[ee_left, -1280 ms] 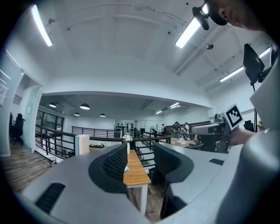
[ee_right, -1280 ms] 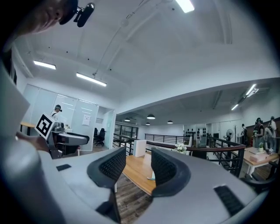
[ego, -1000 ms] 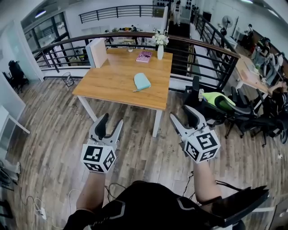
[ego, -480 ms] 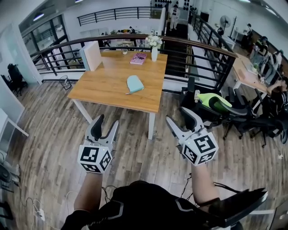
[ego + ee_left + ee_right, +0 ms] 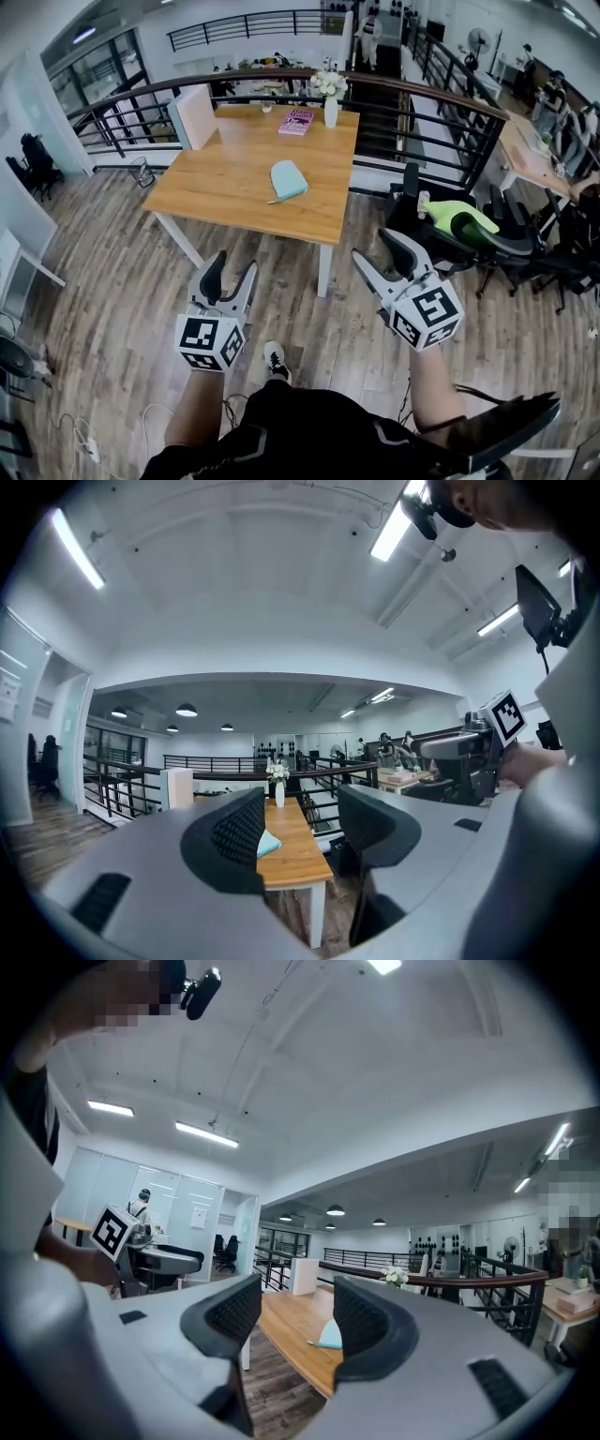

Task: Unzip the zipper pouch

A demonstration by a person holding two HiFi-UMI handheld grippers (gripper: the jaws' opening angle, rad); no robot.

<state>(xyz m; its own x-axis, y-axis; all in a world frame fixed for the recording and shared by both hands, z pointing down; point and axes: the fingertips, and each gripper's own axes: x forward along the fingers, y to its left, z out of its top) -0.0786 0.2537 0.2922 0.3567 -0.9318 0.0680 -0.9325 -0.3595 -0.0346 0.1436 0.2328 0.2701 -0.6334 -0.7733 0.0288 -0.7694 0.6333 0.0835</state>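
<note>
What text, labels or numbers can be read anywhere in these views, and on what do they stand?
No text is legible in any view.
Cover of the pink book: print too small to read.
White sheet on the glass partition: too blurred to read.
Cubes on the left gripper and right gripper: square black-and-white patterns only, no letters or numbers.

Left gripper (image 5: 232,267) and right gripper (image 5: 378,251) held out low in front, well apart, both pointing forward. Jaws on each stand apart, nothing between (right one tilted slightly inward). Forearms (image 5: 192,412) bare, reaching forward from the waist.
</note>
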